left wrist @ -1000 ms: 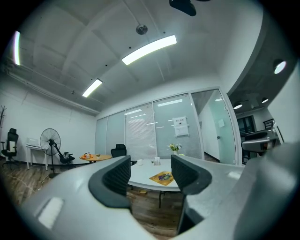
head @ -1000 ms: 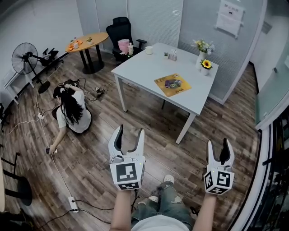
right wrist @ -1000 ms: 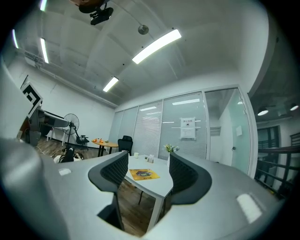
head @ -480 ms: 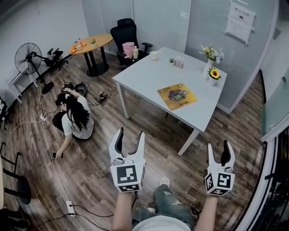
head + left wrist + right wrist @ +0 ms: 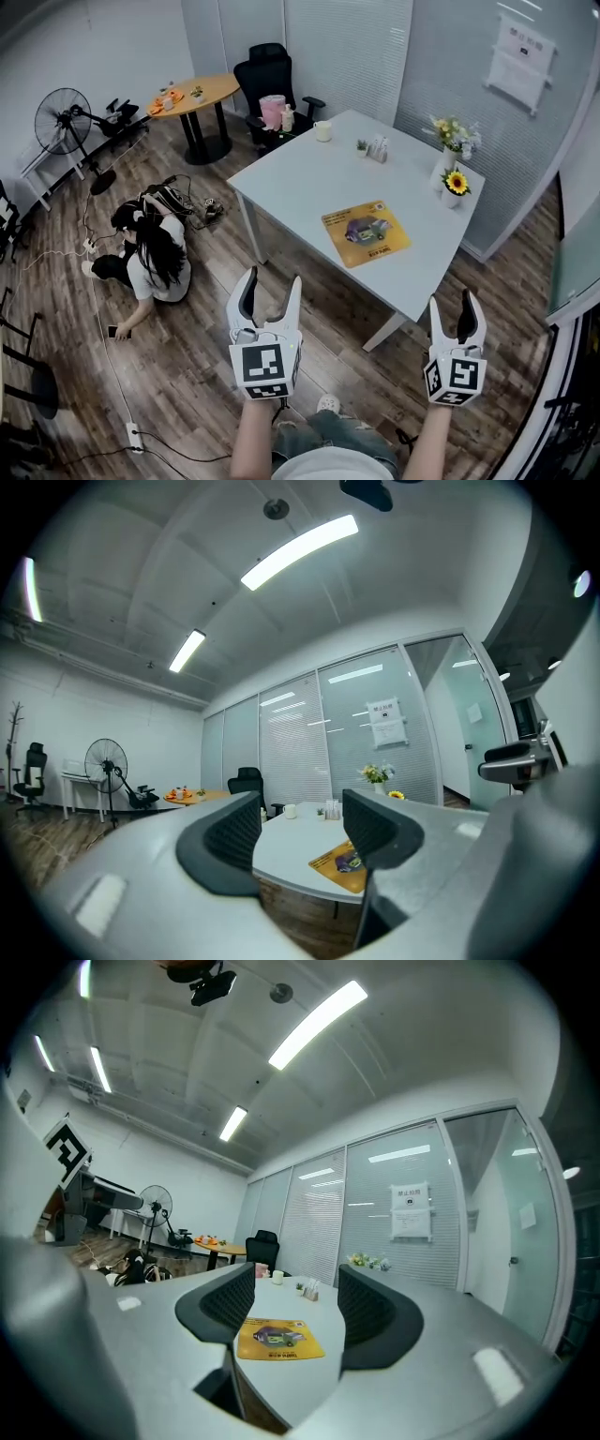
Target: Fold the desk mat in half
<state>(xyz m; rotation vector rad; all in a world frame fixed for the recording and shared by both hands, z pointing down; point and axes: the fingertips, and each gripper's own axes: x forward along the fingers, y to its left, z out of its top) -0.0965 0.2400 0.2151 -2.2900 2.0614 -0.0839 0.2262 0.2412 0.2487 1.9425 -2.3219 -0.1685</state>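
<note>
A yellow desk mat with a picture printed on it lies flat near the front right of the white table. It also shows between the jaws in the left gripper view and the right gripper view. My left gripper is held level over the floor, short of the table's near corner, jaws open and empty. My right gripper hangs to the right, just short of the table's near edge, also open and empty.
On the table's far side stand a white mug, a small holder and flower vases. A person sits on the wooden floor at left among cables. A black chair, a round wooden table and a fan stand behind.
Both grippers have come closer to the table, which now sits lower and nearer in the head view. The person on the floor has shifted posture. Both grippers stay open.
</note>
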